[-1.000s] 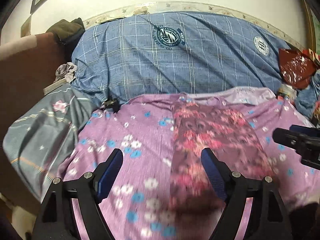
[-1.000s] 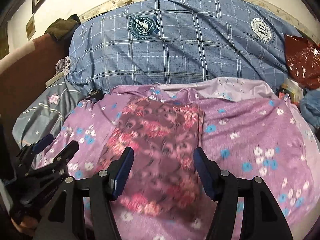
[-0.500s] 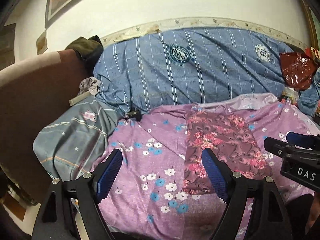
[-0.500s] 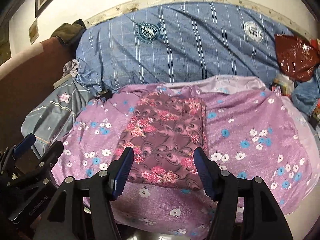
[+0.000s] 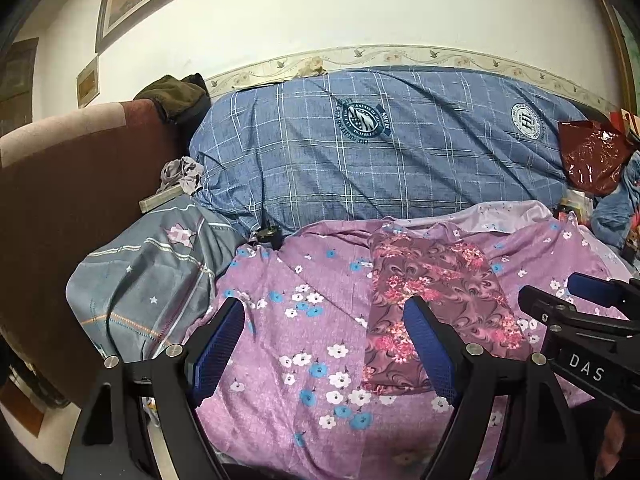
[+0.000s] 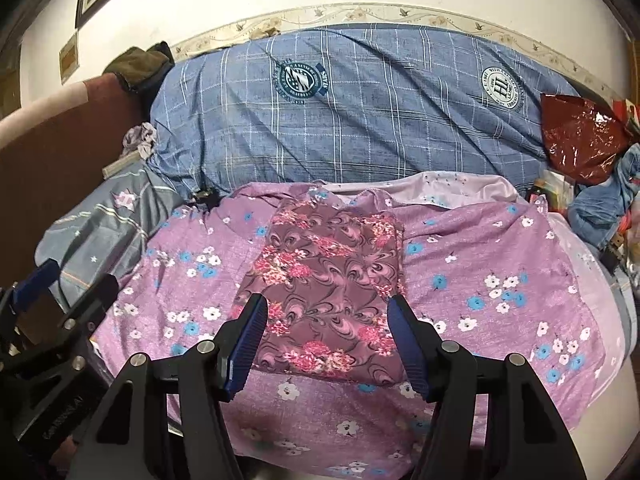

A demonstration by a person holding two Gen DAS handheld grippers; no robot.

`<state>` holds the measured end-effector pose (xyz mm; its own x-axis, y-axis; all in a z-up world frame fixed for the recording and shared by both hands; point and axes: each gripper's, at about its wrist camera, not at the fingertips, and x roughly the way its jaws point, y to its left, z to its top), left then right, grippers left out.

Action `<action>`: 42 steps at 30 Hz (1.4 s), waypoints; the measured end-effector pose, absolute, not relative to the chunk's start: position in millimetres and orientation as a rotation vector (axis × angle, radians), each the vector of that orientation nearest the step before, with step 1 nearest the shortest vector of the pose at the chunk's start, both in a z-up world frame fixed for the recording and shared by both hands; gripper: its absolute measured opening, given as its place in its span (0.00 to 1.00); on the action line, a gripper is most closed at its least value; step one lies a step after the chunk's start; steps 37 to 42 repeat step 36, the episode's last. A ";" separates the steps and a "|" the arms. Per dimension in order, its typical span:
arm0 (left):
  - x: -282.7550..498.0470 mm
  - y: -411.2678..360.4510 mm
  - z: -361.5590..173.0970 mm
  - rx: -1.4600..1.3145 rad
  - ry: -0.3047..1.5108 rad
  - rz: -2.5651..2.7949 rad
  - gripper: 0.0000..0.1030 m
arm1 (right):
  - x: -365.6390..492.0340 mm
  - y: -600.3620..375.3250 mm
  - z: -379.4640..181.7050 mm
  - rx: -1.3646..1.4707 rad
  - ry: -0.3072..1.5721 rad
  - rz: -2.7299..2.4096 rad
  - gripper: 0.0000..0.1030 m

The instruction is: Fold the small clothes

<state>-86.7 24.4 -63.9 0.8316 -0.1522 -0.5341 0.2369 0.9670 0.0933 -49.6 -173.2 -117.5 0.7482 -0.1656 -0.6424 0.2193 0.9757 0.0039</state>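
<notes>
My 2 tongs, left [image 5: 324, 344] and right [image 6: 326, 340], gape empty above the bed. The folded floral garment [image 6: 328, 288] lies flat ahead on a purple sheet [image 6: 480, 280], a checked blue quilt [image 6: 360, 120] bulging beyond.

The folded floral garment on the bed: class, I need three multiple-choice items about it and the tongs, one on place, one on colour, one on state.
1. The folded garment lies on:
A. the purple flowered sheet
B. the blue checked quilt
C. the red bag
2. Its ground colour is:
A. green
B. maroon
C. yellow
3. The right tongs are:
A. shut on the garment
B. shut, empty
C. open, empty

Answers: 1 A, sheet shows all round it; 2 B, maroon with pink flowers; 3 C, the pads stand apart with nothing gripped.
</notes>
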 end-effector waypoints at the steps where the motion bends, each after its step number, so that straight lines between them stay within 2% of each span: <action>1: -84.0 25.1 -64.8 0.153 0.557 -0.208 0.80 | -49.4 -172.1 -117.6 0.074 0.692 -0.219 0.62; 42: -52.0 -5.3 -69.7 0.120 0.575 -0.270 0.80 | -37.3 -191.2 -114.8 0.022 0.666 -0.314 0.62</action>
